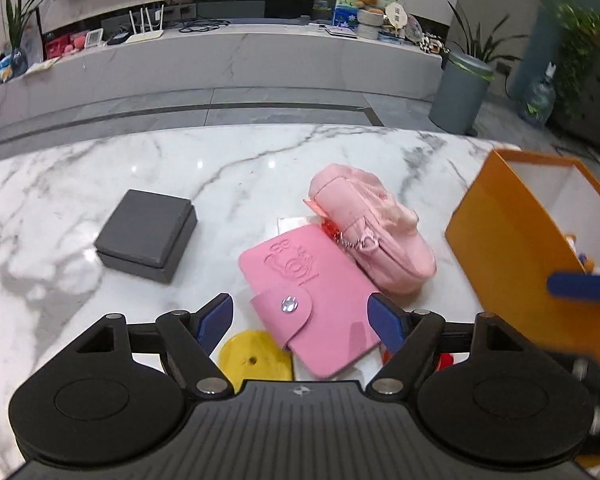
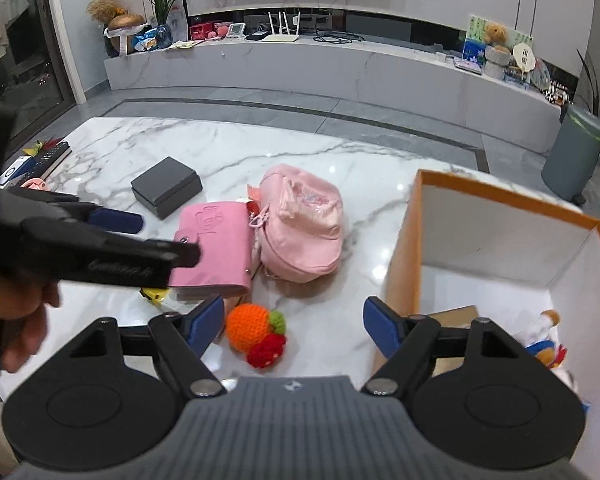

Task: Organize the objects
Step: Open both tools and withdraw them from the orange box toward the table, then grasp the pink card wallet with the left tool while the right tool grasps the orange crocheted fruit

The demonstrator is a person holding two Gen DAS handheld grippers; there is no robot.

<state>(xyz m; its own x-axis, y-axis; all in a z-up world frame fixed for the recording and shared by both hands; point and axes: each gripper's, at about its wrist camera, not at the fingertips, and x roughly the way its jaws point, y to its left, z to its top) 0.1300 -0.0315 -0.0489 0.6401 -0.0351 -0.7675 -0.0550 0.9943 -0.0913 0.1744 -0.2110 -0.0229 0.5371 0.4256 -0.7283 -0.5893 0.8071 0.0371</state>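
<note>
A pink card wallet point(image 1: 314, 294) lies on the marble table, with a pink pouch point(image 1: 370, 226) just behind it. My left gripper point(image 1: 302, 320) is open, its jaws either side of the wallet's near end, above a yellow disc point(image 1: 254, 354). In the right wrist view my right gripper point(image 2: 294, 326) is open and empty, hovering over a crocheted orange with red berries point(image 2: 256, 330). The wallet point(image 2: 216, 242) and pouch point(image 2: 300, 226) lie beyond it. The orange box point(image 2: 496, 236) stands open at the right, with a stuffed toy point(image 2: 548, 344) inside. The left gripper point(image 2: 116, 220) shows at the left.
A dark grey box point(image 1: 148, 234) sits left of the wallet, also in the right wrist view point(image 2: 166, 186). Books and a remote point(image 2: 40, 162) lie at the table's far left edge. A grey bin point(image 2: 574, 156) stands on the floor beyond the table.
</note>
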